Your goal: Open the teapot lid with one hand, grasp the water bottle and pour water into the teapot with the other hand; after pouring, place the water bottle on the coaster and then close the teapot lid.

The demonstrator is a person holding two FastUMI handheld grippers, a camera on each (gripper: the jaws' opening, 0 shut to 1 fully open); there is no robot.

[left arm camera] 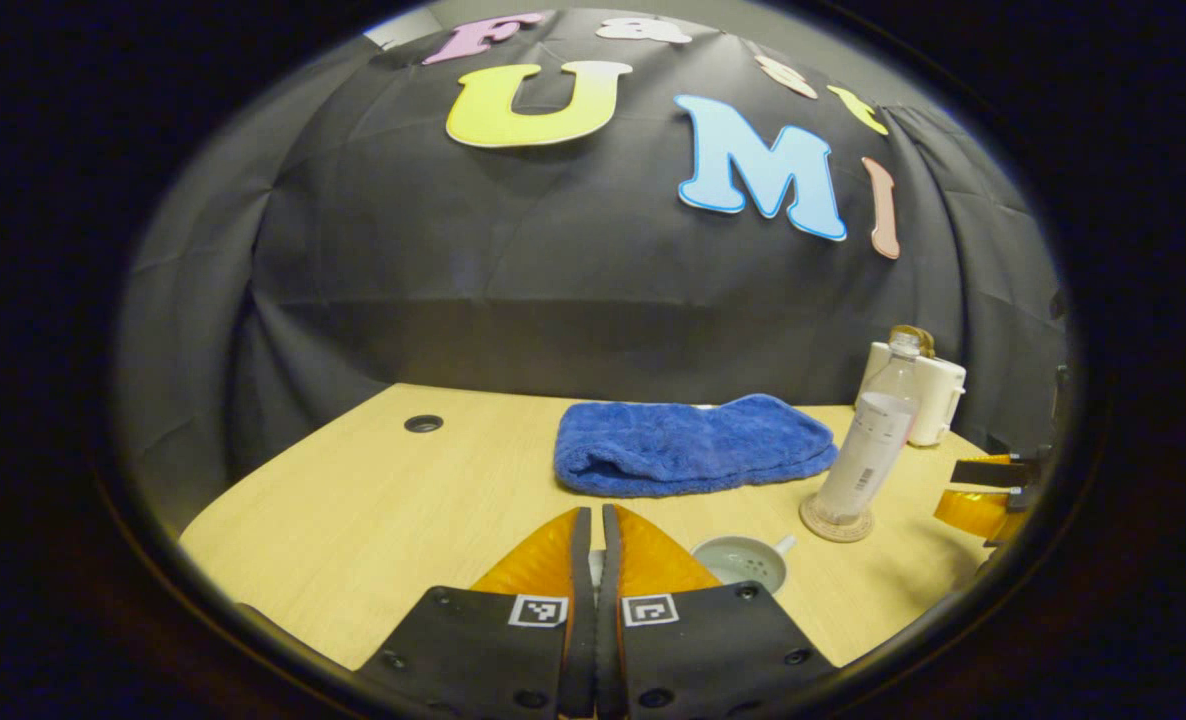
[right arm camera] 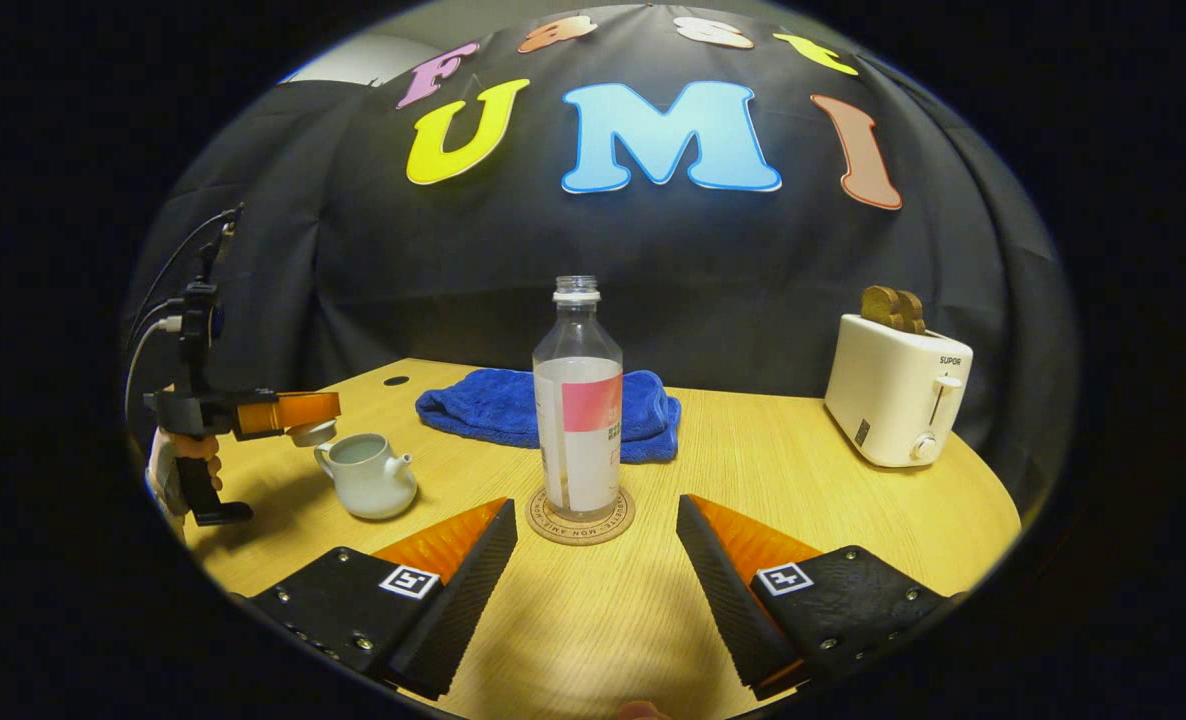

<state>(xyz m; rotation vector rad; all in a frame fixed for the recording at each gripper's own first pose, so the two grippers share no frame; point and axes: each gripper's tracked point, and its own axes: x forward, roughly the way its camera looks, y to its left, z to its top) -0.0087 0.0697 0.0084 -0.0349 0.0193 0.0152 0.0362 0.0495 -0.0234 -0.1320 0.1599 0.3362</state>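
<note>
Pale wood is forming the table [right arm camera: 803, 500], and the coaster [right arm camera: 581, 520] lying on it is serving as the landmark. Standing upright on the coaster is the water bottle [right arm camera: 578, 420], uncapped, with nothing gripping it. Just in front of the coaster, the right gripper [right arm camera: 598, 560] is hovering with its fingers spread wide, one finger to each side of the coaster and clear of the bottle. To the left of the coaster in the right gripper view, the teapot [right arm camera: 368, 478] is sitting on the table with its mouth open. Above the teapot, the left gripper [right arm camera: 315, 412] is holding the teapot lid [right arm camera: 311, 433] in the air, with a hand [right arm camera: 175, 462] gripping its handle. In the left gripper view, that gripper's fingers are pressed nearly together, pinching the lid between them, though the lid is mostly hidden there, and the open teapot [left arm camera: 743, 562] is lying just below them. Behind the coaster, a blue towel [right arm camera: 513, 405] is lying folded. Well to the right of the coaster, a white toaster [right arm camera: 898, 390] is standing with bread [right arm camera: 891, 308] sticking out of its top
</note>
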